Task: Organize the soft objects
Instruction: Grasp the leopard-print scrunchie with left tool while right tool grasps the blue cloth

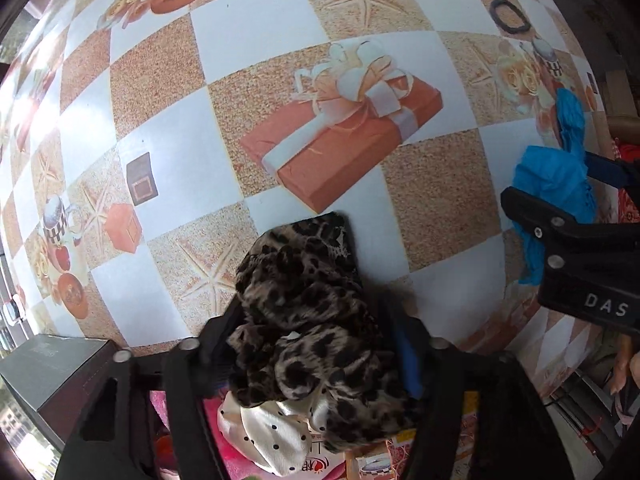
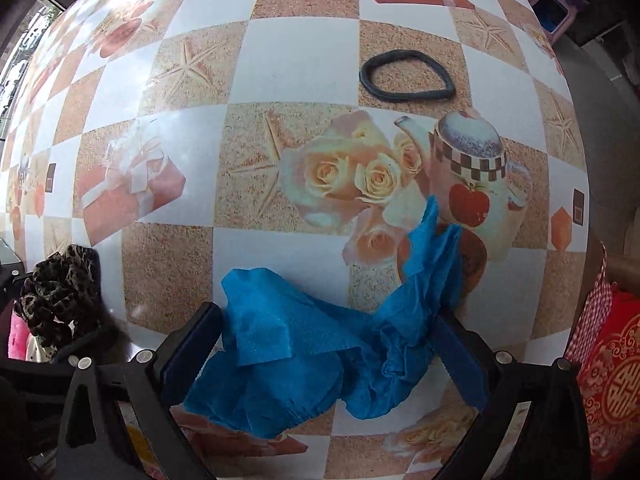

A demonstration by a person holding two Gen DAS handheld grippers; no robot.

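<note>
My left gripper is shut on a leopard-print scrunchie, held above the near table edge; a white polka-dot scrunchie lies under it. The leopard scrunchie also shows in the right wrist view at the far left. My right gripper has its jaws wide around a crumpled blue soft cloth on the table; whether the pads press it is unclear. The blue cloth and the right gripper show at the right of the left wrist view.
A black hair band lies on the patterned tablecloth beyond the blue cloth, also in the left wrist view. A dark box stands at the near left. Pink items lie below the left gripper. Red fabric sits at the right.
</note>
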